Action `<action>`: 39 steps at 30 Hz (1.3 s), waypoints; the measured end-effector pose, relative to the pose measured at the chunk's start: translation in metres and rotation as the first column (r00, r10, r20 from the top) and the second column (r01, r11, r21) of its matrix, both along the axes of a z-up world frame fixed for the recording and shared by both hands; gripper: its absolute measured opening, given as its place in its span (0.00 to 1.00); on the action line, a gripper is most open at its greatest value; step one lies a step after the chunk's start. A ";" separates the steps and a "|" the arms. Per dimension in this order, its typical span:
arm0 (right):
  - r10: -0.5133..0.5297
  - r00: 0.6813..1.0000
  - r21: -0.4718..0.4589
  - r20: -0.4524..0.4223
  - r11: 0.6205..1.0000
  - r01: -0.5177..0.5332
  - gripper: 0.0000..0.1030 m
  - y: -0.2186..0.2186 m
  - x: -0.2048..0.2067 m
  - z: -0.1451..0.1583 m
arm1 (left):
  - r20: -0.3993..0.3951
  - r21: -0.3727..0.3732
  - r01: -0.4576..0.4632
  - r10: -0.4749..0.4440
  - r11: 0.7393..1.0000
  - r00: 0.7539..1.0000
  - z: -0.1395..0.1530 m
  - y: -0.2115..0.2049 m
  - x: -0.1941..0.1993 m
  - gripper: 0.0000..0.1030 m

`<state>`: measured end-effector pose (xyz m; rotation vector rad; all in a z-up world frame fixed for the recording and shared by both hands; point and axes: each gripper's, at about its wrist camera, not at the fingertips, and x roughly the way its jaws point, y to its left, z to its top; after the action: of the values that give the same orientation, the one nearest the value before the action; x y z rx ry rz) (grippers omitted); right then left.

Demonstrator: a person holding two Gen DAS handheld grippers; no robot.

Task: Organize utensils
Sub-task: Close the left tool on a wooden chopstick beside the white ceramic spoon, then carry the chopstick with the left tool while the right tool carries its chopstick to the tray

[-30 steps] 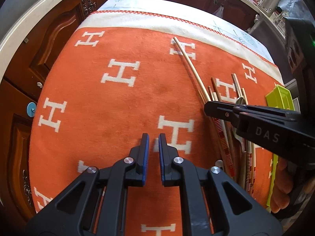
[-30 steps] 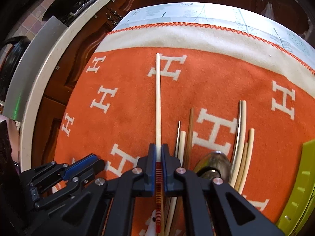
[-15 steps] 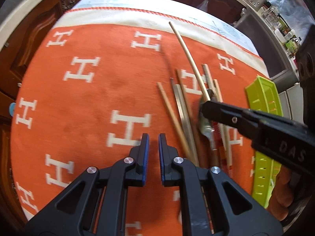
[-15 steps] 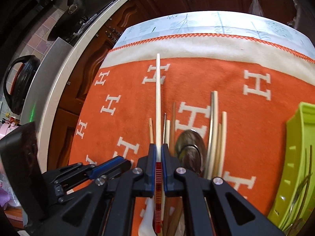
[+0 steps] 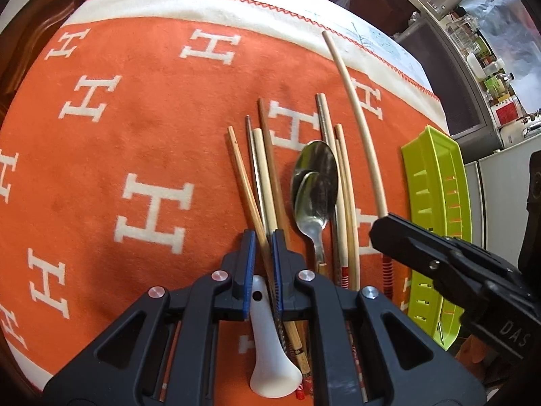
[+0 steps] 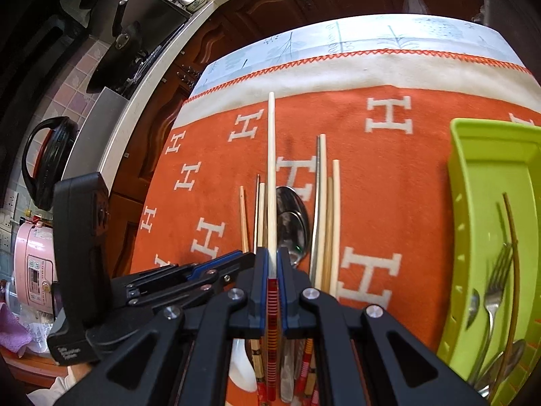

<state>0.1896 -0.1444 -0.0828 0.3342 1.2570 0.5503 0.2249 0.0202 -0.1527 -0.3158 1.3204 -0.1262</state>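
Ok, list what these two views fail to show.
- Left wrist view: the left gripper covers the chopstick pile's near ends.
- Right wrist view: the green tray's right side is cut off by the frame edge.
- Right wrist view: the right gripper hides the spoons' handles.

The orange blanket (image 5: 135, 108) repeats white "H"; right claw (image 5: 383, 225) reads "DAS".

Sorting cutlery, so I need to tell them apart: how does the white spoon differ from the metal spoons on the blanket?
The white spoon is matte white with a hole in its handle; the metal spoons are shiny steel. The white spoon's bowl faces the near edge, the metal spoons' bowls the far side. The metal spoons are nested; the white one lies single. All rest among chopsticks on the orange blanket.
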 end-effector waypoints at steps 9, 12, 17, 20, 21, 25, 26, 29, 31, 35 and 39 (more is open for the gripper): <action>-0.017 1.000 0.036 0.006 0.999 0.017 0.05 -0.017 -0.007 0.004 | -0.005 -0.025 -0.019 0.018 1.000 1.000 0.000 -0.003 -0.006 0.05; -0.024 1.000 0.048 0.006 0.999 0.024 0.05 -0.021 -0.012 0.005 | 0.004 -0.030 -0.023 0.024 0.999 1.000 0.007 0.004 -0.015 0.03; -0.041 0.999 0.074 0.024 0.996 0.039 0.05 -0.033 -0.027 0.014 | 0.045 -0.039 -0.002 0.004 0.999 0.999 0.030 0.001 -0.031 0.03; -0.055 0.998 0.089 0.038 0.995 0.051 0.05 -0.041 -0.038 0.021 | 0.064 -0.054 0.014 -0.011 0.998 0.998 0.046 -0.004 -0.042 0.03; -0.061 0.997 0.093 0.044 0.994 0.057 0.05 -0.044 -0.042 0.024 | 0.068 -0.059 0.018 -0.014 0.998 0.998 0.051 -0.006 -0.044 0.03; -0.092 0.994 0.099 0.064 0.991 0.085 0.05 -0.064 -0.060 0.032 | 0.109 -0.075 0.069 -0.061 0.995 0.992 0.076 -0.028 -0.057 0.03; -0.103 0.992 0.098 0.070 0.991 0.095 0.05 -0.071 -0.065 0.034 | 0.119 -0.076 0.083 -0.073 0.994 0.990 0.082 -0.032 -0.061 0.03; -0.142 0.987 0.092 0.078 0.987 0.135 0.05 -0.094 -0.078 0.038 | 0.152 -0.081 0.132 -0.118 0.988 0.981 0.100 -0.058 -0.067 0.03; -0.174 0.981 0.078 0.081 0.983 0.167 0.05 -0.111 -0.084 0.039 | 0.169 -0.083 0.165 -0.150 0.983 0.974 0.110 -0.079 -0.069 0.03; -0.244 0.965 0.017 0.101 0.970 0.243 0.05 -0.149 -0.097 0.039 | 0.181 -0.092 0.220 -0.201 0.971 0.963 0.126 -0.120 -0.070 0.03; -0.289 0.946 -0.107 0.148 0.946 0.306 0.05 -0.174 -0.103 0.038 | 0.172 -0.098 0.252 -0.233 0.963 0.957 0.129 -0.163 -0.063 0.03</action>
<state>0.0863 -0.3182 -0.0449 0.3661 1.0844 0.2257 0.1616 -0.1431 -0.0235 -0.2373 1.1907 -0.4311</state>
